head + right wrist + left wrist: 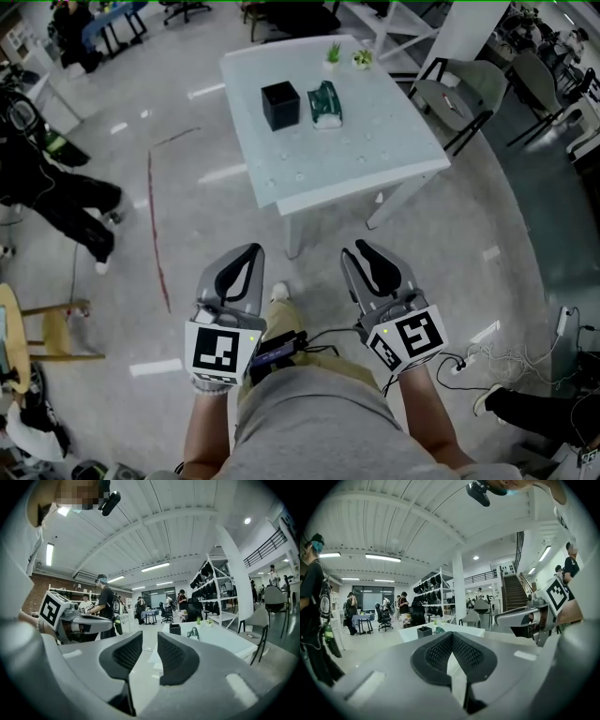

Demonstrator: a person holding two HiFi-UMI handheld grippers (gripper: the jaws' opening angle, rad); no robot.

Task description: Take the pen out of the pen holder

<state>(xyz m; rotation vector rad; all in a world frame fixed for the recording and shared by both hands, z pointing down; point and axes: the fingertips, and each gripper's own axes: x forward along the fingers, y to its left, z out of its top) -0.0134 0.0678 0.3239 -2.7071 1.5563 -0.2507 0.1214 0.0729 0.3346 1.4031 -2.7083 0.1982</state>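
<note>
The black cube pen holder [279, 105] stands on the white table [375, 159], far ahead of both grippers; no pen shows in it at this distance. It also appears small in the left gripper view [424, 631] and the right gripper view [175, 629]. My left gripper [251, 253] [451, 637] is held over the floor short of the table, its tips touching and nothing between them. To its right, also over the floor, my right gripper [361, 249] [150, 641] has a clear gap between its pads and holds nothing.
A teal object [325, 103] lies beside the holder, and two small plants [333, 54] stand at the table's far edge. Chairs [459, 98] stand right of the table. A person in black [56, 197] is at the left, near a wooden stool [47, 328]. Cables [478, 361] lie on the floor at right.
</note>
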